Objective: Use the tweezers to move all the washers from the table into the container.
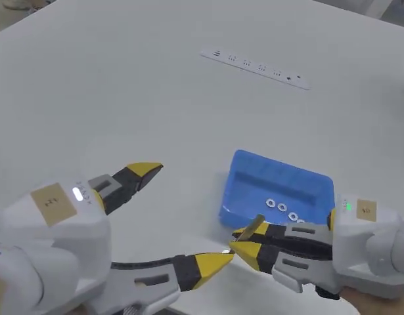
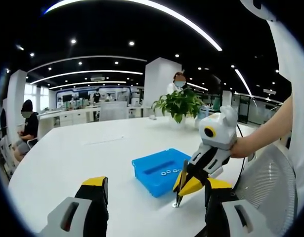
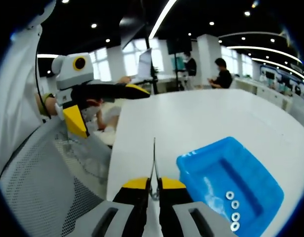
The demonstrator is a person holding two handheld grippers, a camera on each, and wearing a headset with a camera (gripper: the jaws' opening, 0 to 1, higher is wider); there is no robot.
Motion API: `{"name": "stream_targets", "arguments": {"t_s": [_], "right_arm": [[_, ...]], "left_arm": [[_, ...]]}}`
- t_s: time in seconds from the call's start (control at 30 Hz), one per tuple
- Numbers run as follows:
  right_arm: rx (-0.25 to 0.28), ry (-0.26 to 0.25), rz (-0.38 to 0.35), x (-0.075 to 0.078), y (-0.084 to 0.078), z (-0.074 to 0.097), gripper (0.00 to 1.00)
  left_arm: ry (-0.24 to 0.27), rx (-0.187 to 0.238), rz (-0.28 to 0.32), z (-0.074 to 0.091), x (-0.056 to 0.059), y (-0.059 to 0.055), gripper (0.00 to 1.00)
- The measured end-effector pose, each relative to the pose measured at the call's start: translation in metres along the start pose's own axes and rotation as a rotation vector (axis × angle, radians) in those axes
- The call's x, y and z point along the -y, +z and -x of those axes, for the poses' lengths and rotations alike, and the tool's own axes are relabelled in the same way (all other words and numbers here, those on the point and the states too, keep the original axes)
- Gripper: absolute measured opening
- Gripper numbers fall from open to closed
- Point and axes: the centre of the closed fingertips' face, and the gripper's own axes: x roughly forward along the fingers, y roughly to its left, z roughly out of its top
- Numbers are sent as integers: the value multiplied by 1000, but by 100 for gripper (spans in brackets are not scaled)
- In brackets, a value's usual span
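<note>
A blue container [image 1: 280,187] sits on the white table [image 1: 123,98] with several washers [image 1: 281,207] in a row inside it. My right gripper [image 1: 240,237] is just in front of the container's near-left corner, shut on thin metal tweezers [image 3: 153,158]. The tweezers [image 2: 177,195] point down at the table beside the container [image 2: 159,174]. My left gripper [image 1: 179,216] hovers open to the left of it, with nothing between its yellow-tipped jaws. In the right gripper view the container [image 3: 231,185] and washers [image 3: 234,211] lie to the right of my right gripper [image 3: 152,182].
A white power strip [image 1: 254,67] lies at the far side of the table. A potted plant [image 2: 179,103] stands at the table's far end. A mesh chair [image 3: 53,168] is by the near table edge. People sit at desks in the background.
</note>
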Motion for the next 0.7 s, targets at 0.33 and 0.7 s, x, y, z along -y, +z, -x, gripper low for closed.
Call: {"name": "stream_targets", "arguments": {"t_s": [0.33,0.7], "right_arm": [[-16,17,10,-8,0,-2,4],[-25,28,5,-17,-1,-2,4]], "left_arm": [[5,1,2,0,-1,0,81],[-2,-2,0,0,0,-1,81]]}}
